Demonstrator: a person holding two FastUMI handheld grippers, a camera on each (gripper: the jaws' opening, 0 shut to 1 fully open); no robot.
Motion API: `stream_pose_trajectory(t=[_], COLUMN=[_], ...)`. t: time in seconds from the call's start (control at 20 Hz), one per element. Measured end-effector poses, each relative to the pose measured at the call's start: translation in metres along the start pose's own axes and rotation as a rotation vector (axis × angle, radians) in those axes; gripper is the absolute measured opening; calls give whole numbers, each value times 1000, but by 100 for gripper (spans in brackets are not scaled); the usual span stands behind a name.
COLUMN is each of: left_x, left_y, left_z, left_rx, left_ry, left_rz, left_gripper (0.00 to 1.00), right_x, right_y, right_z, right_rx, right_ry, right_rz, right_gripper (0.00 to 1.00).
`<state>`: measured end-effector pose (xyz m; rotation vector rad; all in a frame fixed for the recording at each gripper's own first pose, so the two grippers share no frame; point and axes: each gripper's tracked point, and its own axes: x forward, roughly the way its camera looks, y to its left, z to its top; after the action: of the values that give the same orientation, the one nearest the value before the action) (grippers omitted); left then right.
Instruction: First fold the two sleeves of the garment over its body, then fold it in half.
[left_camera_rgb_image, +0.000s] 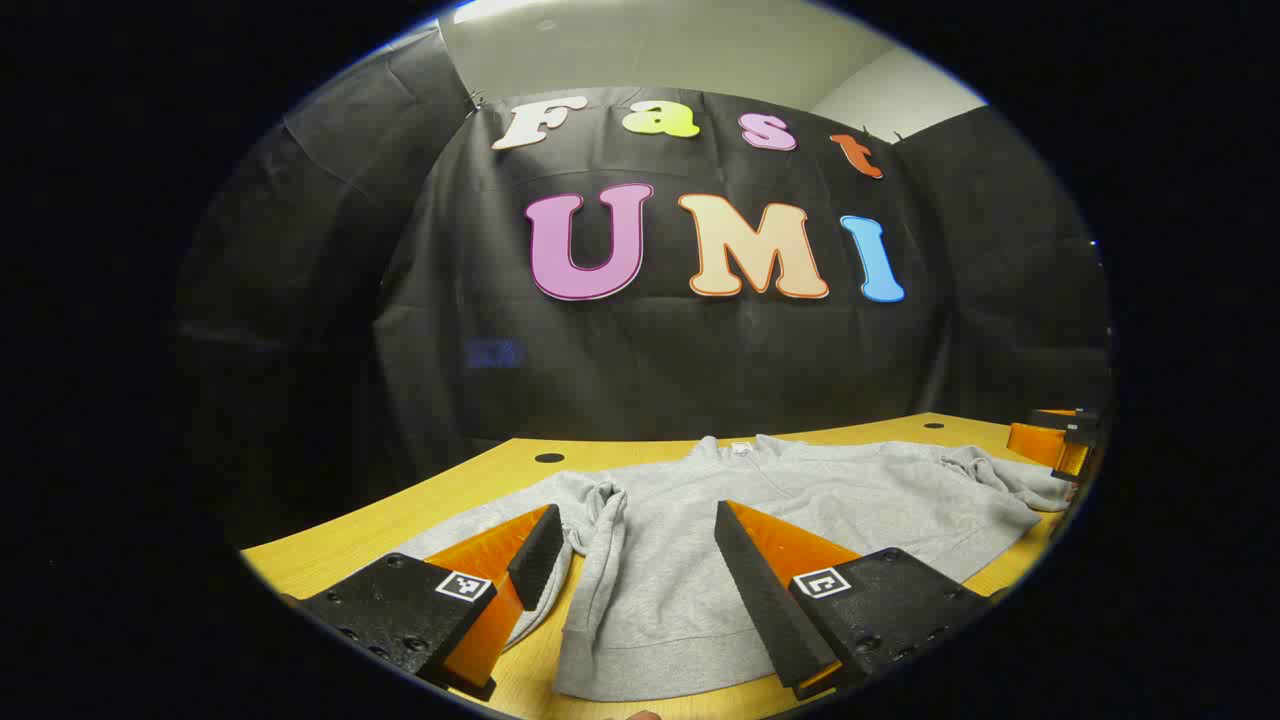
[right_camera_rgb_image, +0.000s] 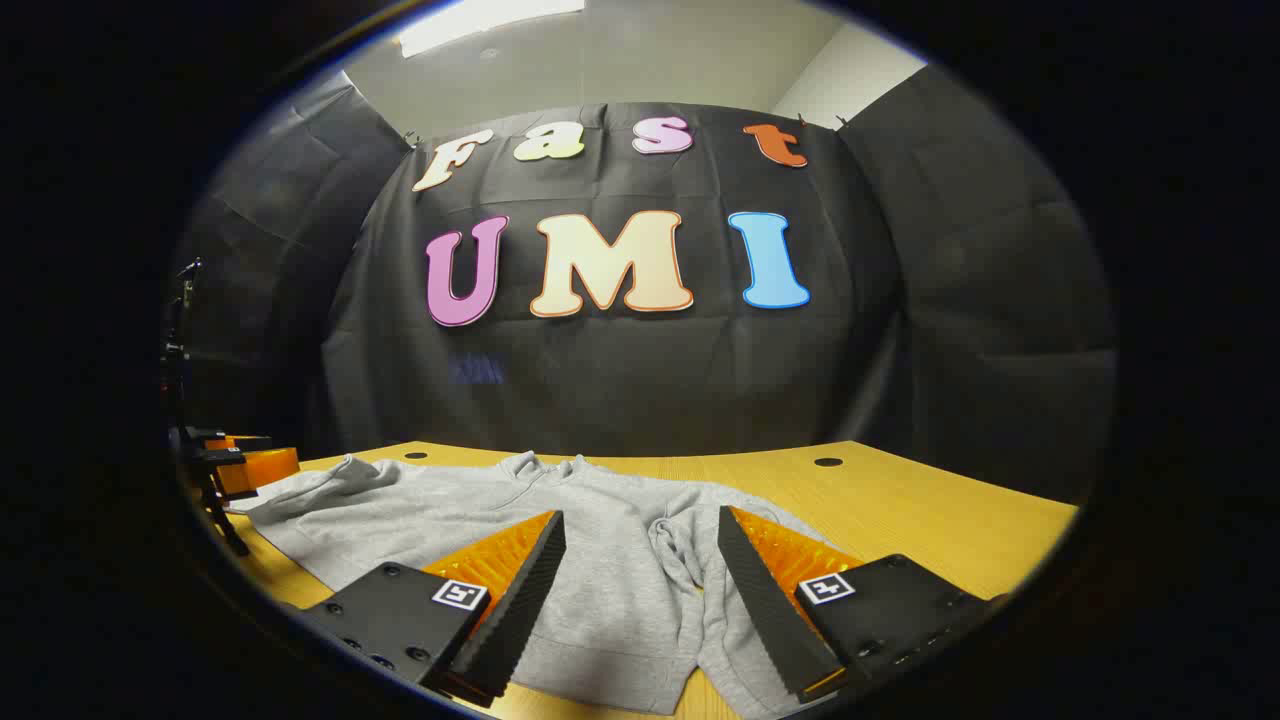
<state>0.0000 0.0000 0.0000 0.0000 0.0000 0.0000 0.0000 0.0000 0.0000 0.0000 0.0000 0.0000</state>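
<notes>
A grey sweatshirt (left_camera_rgb_image: 760, 510) lies spread flat on the wooden table (left_camera_rgb_image: 480, 475), collar toward the far wall. In the left gripper view its left sleeve (left_camera_rgb_image: 600, 530) runs down between my fingers, bunched near the shoulder. My left gripper (left_camera_rgb_image: 640, 565) is open just above the hem with nothing held. In the right gripper view the sweatshirt (right_camera_rgb_image: 480, 515) lies ahead, and its right sleeve (right_camera_rgb_image: 685, 560) runs between the fingers of my right gripper (right_camera_rgb_image: 640, 570), which is open and empty. The right gripper (left_camera_rgb_image: 1062, 445) shows at the far right in the left gripper view, the left gripper (right_camera_rgb_image: 235, 462) at the far left in the right gripper view.
The table (right_camera_rgb_image: 900, 500) has small dark round holes (left_camera_rgb_image: 549, 457) (right_camera_rgb_image: 828, 462) near its far edge. Black cloth walls close the booth behind and to both sides. Bare wood lies beyond the garment on the right in the right gripper view.
</notes>
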Motion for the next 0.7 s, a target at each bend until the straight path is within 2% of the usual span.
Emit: stream_pose_trajectory(t=[0.7], left_x=[0], left_y=[0], left_z=[-1], left_rx=[0], left_ry=[-1], left_rz=[-2], left_gripper=[94], right_x=[0], right_y=[0], right_z=[-1], right_rx=[0], right_ry=[0], right_rz=[-4], right_gripper=[96])
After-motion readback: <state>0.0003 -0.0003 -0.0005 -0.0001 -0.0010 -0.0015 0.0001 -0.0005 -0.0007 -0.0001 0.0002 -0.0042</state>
